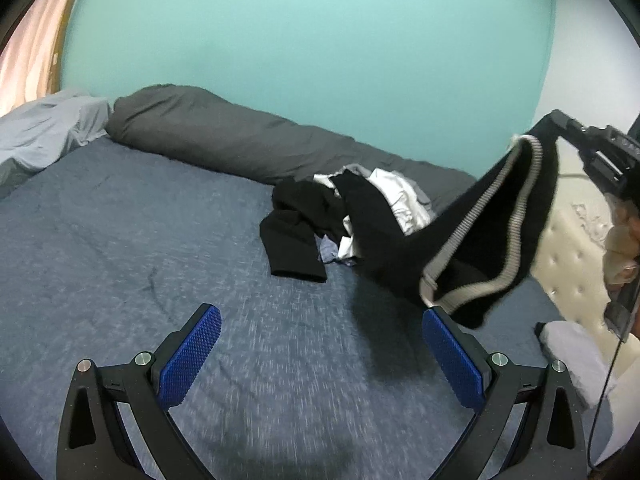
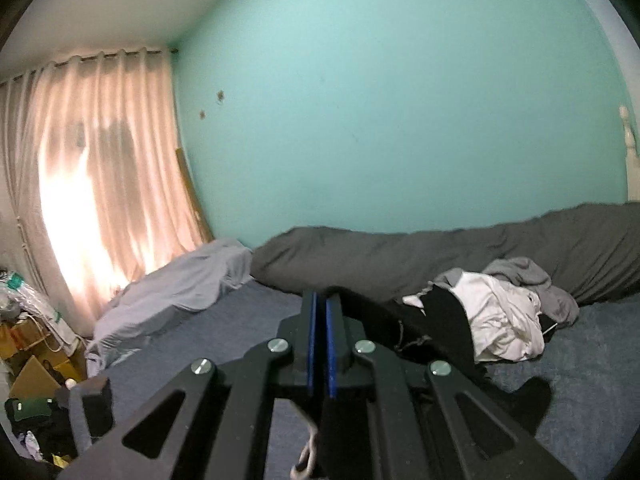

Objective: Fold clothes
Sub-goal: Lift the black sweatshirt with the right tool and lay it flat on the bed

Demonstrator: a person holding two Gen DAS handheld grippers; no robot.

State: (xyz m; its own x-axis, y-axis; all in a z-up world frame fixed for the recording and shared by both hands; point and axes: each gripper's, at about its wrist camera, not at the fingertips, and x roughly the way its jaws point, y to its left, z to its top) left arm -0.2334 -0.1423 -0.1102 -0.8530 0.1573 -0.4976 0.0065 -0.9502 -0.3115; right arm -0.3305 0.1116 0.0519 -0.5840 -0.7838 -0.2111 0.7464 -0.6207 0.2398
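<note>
Left wrist view showing black garment (image 1: 460, 236) with grey ribbed trim hanging off the blue bed (image 1: 140, 240), pinched at its top edge by right gripper (image 1: 550, 122), blue pads pressed together on the cloth. Left gripper (image 1: 320, 344) hovering below, spread wide, holding nothing. Behind, clothes pile (image 1: 352, 212) lying beside grey bolster (image 1: 224, 132).

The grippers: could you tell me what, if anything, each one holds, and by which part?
The right gripper is shut on the black garment, pinched at its grey ribbed waistband. The left gripper is open and holds nothing.
</note>
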